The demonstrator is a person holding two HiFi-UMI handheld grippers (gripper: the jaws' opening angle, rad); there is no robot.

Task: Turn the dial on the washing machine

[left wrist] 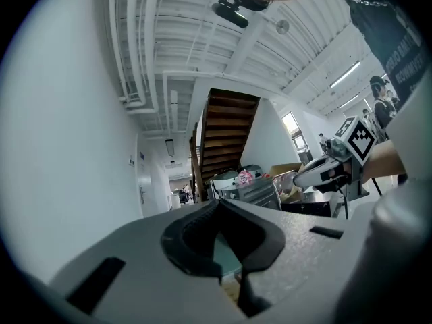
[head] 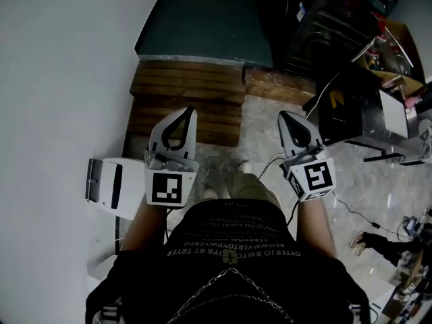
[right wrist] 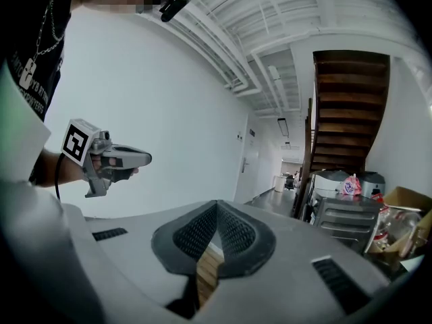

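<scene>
Left tool [head: 191, 111], right tool [head: 283, 114] shut, empty (grey appliance [right wrist: 341, 211] ahead, details indistinct)

The speckled floor [head: 266, 130] carried wooden steps [head: 189, 90] at the far left (brown, slatted) and a thin cable [head: 356, 214] on the right.

White wall box [head: 111, 187] partly behind left tongs [head: 190, 113], person [head: 381, 247] cut off at right edge, dark appliances [head: 324, 25] indistinct.

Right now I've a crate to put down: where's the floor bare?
Bare: pale floor between the wooden platform and black cabinets; green floor beyond the platform. Crowded: the right side, with cabinets and cables.
</scene>
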